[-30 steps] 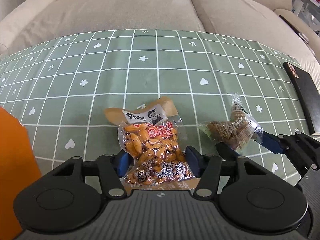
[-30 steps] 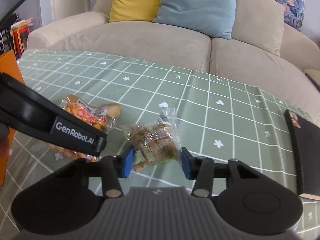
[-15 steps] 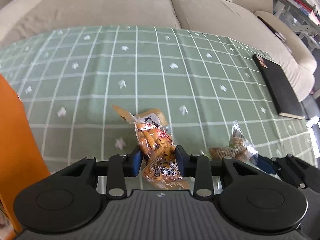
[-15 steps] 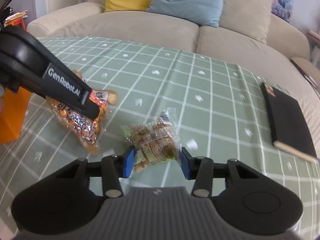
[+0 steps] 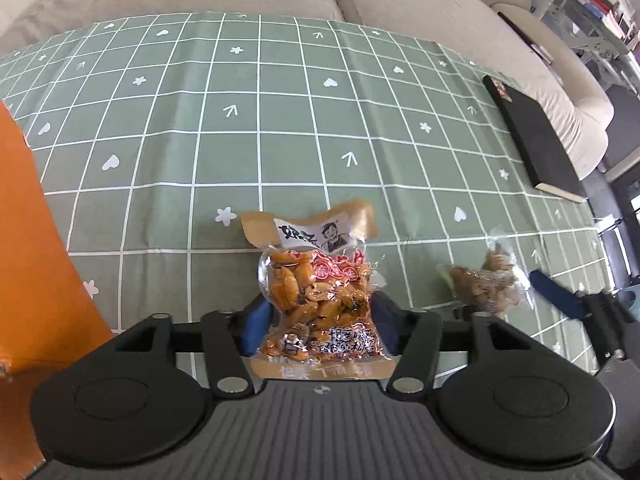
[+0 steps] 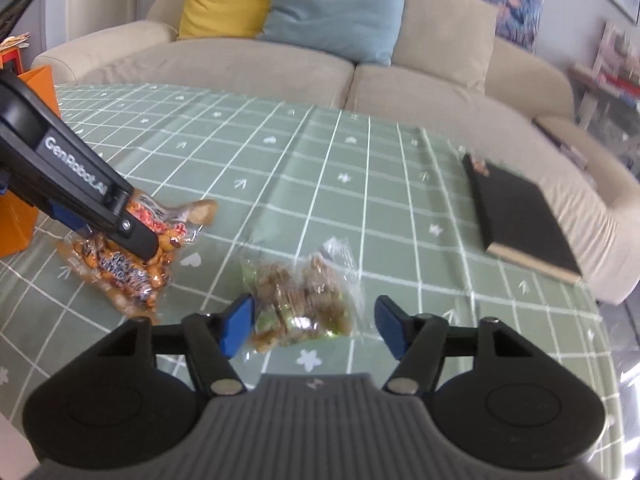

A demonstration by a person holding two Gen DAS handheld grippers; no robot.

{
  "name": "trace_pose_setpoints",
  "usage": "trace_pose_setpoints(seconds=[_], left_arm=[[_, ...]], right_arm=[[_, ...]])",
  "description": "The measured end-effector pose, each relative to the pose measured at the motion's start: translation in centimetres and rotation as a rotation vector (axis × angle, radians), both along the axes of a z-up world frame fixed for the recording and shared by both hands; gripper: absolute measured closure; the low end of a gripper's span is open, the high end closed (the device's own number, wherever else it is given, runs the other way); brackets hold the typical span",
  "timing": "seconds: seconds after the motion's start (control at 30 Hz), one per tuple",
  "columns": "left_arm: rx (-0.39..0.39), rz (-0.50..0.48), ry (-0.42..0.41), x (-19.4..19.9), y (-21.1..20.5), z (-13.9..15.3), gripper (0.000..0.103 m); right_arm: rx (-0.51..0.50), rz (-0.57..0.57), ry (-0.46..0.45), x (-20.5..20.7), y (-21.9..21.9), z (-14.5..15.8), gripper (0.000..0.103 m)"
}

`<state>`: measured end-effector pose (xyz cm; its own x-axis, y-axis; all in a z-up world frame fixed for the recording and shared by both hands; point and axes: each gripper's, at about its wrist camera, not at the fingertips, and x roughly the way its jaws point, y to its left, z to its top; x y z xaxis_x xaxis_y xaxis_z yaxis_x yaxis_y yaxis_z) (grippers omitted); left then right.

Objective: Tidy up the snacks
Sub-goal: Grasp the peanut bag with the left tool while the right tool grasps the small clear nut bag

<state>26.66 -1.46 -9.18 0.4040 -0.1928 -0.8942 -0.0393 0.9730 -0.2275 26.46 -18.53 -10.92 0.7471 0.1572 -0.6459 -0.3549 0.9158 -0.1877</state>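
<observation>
Both grippers' jaws have just been opening, releasing their snack packets onto the green tablecloth [image 5: 280,152].
Left gripper [image 5: 318,322] is standing wide around the orange peanut packet [image 5: 316,300]; right gripper [image 6: 314,322], just beside that packet, is gaping around the clear cracker packet [image 6: 300,300], with neither pad [image 6: 238,322] pressing.

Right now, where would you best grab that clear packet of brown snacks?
Probably across the bulging middle of the clear packet, coming from above with a finger on each side: it lies flat on the tablecloth, and its crinkly ends look too thin to hold.
</observation>
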Motion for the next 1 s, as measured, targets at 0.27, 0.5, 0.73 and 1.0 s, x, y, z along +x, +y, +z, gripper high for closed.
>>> trace_pose_setpoints(seconds=[0.27,0.5,0.73,1.0], left_arm=[[0.074,0.019,0.013,0.0,-2.1,-0.6,0.014],[0.187,0.019,-0.016,0.0,-3.8,-1.1,0.007],[0.218,-0.002,-0.058,-0.7,-4.1,-1.3,0.011],[0.21,-0.028,-0.088,-1.4,-4.1,-0.9,0.019]], right_arm=[[-0.009,0.054,-0.115,-0.5,0.2,0.1,0.024],[0.006,0.05,-0.071,0.7,0.1,-0.7,0.036],[0.031,0.038,-0.036,0.9,-0.1,-1.0,0.042],[0.041,0.016,-0.037,0.5,-0.2,-1.0,0.048]])
